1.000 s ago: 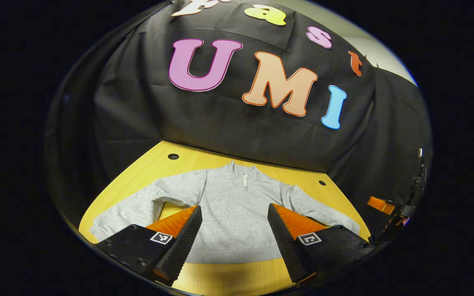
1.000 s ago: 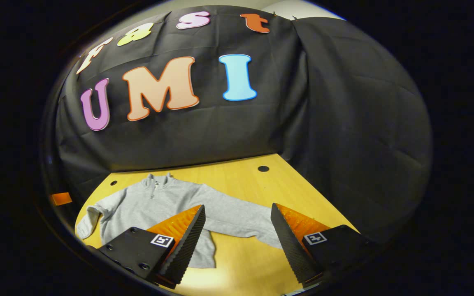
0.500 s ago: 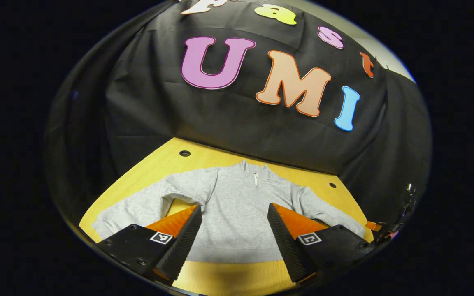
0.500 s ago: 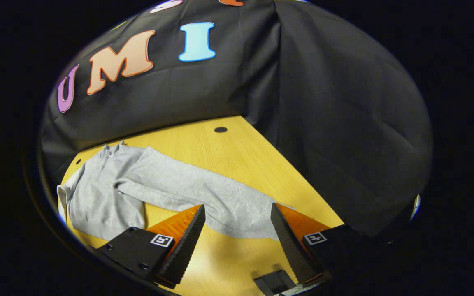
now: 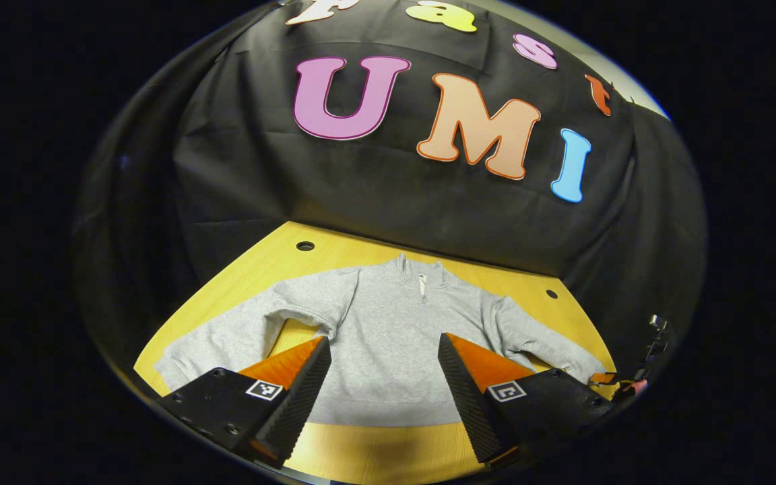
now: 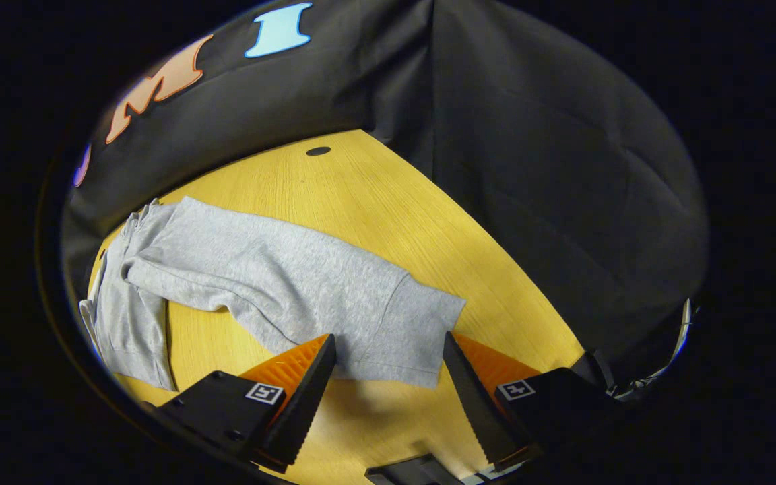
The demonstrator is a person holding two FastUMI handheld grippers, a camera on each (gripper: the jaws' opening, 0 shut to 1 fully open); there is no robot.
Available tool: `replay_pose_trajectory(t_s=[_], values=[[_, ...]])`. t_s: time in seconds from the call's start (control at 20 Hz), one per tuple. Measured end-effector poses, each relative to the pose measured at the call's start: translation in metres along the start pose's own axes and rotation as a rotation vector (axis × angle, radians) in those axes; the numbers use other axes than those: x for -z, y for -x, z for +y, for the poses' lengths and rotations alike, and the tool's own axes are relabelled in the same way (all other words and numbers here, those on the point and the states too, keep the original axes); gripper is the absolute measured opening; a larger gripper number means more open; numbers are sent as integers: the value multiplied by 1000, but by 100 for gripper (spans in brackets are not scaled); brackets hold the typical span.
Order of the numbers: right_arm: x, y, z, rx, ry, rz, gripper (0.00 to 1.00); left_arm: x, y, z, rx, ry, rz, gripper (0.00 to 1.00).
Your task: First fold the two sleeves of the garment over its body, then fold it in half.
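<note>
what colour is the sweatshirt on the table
Light heather grey sweatshirt, plain with no print; it shows best in the left gripper view.

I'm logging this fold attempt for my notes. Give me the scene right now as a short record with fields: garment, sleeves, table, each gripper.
garment: grey sweatshirt lying flat on the table, collar toward the booth wall
sleeves: both spread out to the sides, neither folded over the body yet
right sleeve cuff: cuff lies just ahead of the right gripper's fingers
table: yellow wood table
left gripper: left gripper open, above the sweatshirt's hem
right gripper: right gripper open, at the cuff, not gripping it
fold progress: no fold done
</note>
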State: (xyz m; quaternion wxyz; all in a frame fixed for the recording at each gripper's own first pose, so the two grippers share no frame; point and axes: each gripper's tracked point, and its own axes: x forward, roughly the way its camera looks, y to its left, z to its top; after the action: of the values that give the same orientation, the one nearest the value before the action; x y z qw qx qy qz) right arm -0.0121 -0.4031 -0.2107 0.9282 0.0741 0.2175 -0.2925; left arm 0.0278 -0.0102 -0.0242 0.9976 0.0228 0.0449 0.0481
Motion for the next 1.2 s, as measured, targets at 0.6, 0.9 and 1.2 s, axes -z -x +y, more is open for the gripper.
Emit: replay_pose_trajectory(t_s=[0.6,0.9,1.2], values=[[0,-3,23,-29,-55,31,42,7,3,4,-16,26,5,94],[-1,0,29,88,-19,26,9,9,12,19,-20,35,5,94],[-35,28,71,34,-46,-58,9,12,24,46,-43,51,-3,94]])
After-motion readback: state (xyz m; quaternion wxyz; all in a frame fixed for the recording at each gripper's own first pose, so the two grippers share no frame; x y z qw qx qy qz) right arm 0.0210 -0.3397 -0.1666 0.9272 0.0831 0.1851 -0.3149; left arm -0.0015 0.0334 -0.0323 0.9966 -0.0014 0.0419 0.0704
